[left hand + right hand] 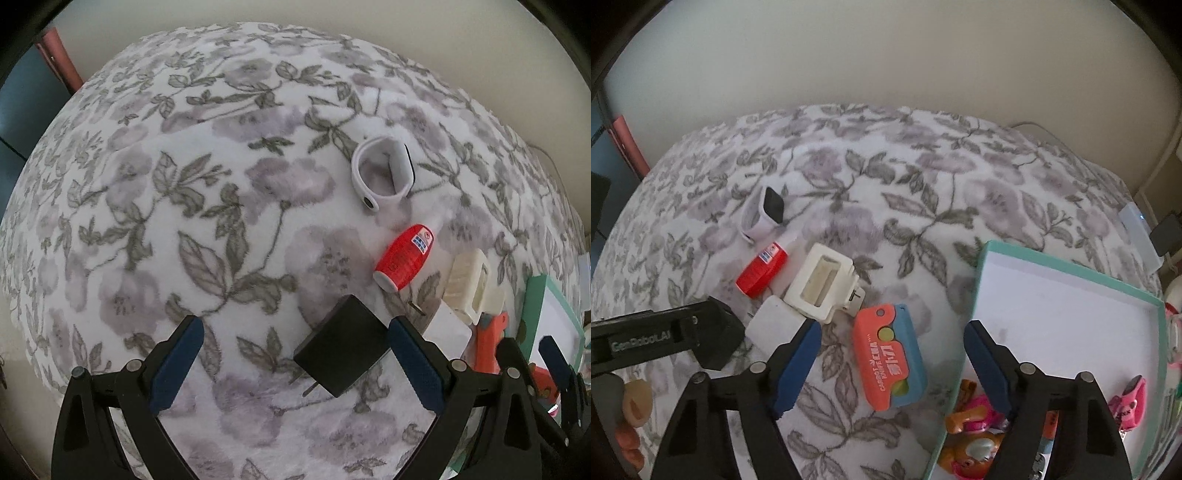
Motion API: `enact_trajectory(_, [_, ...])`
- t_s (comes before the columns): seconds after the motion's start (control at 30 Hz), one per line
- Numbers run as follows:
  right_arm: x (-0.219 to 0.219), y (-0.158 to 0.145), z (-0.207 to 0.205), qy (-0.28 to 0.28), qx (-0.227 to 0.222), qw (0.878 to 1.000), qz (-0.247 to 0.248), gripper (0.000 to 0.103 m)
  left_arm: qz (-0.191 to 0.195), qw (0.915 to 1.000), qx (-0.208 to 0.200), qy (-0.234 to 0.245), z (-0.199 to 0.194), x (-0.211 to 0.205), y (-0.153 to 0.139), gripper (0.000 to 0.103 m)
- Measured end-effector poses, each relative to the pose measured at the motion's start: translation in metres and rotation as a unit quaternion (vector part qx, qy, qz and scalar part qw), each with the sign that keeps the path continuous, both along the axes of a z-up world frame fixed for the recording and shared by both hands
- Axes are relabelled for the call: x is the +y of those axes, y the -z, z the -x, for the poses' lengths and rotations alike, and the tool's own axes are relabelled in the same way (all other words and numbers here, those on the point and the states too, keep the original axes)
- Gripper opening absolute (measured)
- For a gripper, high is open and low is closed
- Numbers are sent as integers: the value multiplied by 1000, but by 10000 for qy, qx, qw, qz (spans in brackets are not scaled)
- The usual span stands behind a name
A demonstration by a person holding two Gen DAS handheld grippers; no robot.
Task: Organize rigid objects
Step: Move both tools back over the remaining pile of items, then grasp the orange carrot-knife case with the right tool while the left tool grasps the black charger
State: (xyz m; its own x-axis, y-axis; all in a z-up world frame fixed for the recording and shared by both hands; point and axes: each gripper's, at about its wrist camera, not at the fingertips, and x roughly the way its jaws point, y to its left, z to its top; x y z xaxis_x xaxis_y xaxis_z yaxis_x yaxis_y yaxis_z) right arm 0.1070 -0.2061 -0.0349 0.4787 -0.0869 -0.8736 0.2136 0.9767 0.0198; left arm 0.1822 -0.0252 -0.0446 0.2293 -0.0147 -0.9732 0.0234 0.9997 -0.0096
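A black charger (343,349) lies on the floral blanket (221,184) between the fingers of my left gripper (295,354), which is open; its right pad is close to the charger's corner and the left pad stands well off. In the right wrist view an orange and blue toy (890,354) lies between the pads of my right gripper (892,363), also open, with a gap on both sides. A teal box (982,280) with a white floor stands just right of it. My left gripper (665,339) shows at the left edge over the charger.
A white watch (382,171), a red bottle (402,256), a cream clip (469,284) and a white adapter (448,332) lie in a row toward the teal box (535,306). Several small toys (975,417) fill the box's near end. A wall stands behind the blanket.
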Motion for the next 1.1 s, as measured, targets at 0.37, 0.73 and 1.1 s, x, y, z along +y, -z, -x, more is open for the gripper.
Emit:
enact_trajectory(0.37, [5,17,-9,-100,181,9998,78,81,109,9993,231,284,2,-15,15,100])
enact_trajectory(0.73, [4,22,-10,-108,176,9997,96,75,-5,9995,312,22,4,0,30,100])
enact_trajectory(1.1, [2,23,-16,-145,82,9997,150,70,-36,9990,284,-329,1,36,34,98])
